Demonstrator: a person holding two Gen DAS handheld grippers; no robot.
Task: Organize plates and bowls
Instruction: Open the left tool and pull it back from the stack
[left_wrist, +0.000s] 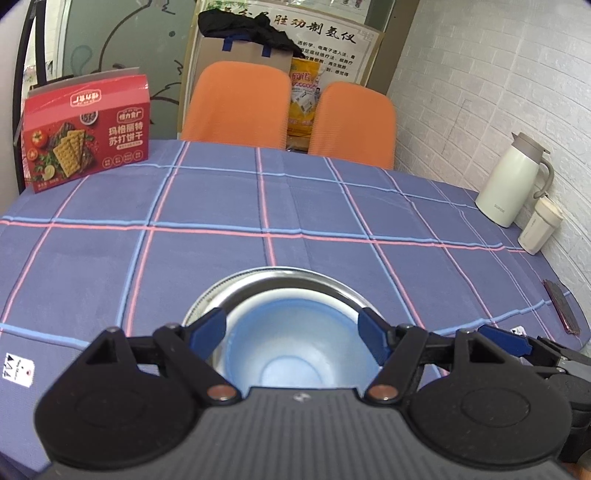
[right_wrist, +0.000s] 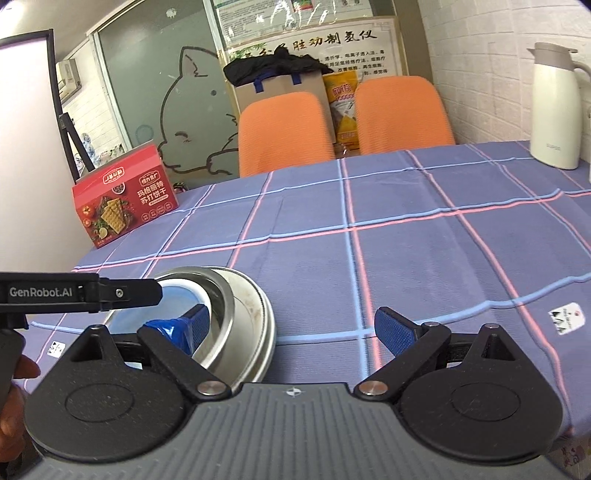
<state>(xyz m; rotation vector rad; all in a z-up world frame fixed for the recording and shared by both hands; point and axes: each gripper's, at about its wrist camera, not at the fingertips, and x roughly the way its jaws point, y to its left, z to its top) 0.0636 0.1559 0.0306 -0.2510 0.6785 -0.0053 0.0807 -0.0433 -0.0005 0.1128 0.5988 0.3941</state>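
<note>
The blue bowl (left_wrist: 291, 347) sits nested inside a steel bowl (left_wrist: 236, 295), and that in turn rests on a flat steel plate (right_wrist: 255, 321) — a small stack near the near edge of the tabletop (left_wrist: 295, 206), which is covered in a blue checked cloth with pink and pale-blue lines. The left gripper (left_wrist: 291, 334) hangs right over the stack with its jaws spread wide, one blue pad at each side of the blue bowl's rim; whether the pads touch the rim I cannot tell. The right gripper (right_wrist: 291, 326) is just beside the stack on its right, jaws spread too, nothing between them; its left pad (right_wrist: 199, 321) lies in front of the steel bowl's wall. A hand (right_wrist: 18, 373) shows at the left edge of the right wrist view, on the left gripper's handle. At the far left corner of the tabletop stands a red cracker box (left_wrist: 86, 134); at the far right edge a white jug (left_wrist: 511, 181) and a small cream cup (left_wrist: 539, 230) stand close together — two orange chairs (left_wrist: 236, 107) are behind the far edge.
</note>
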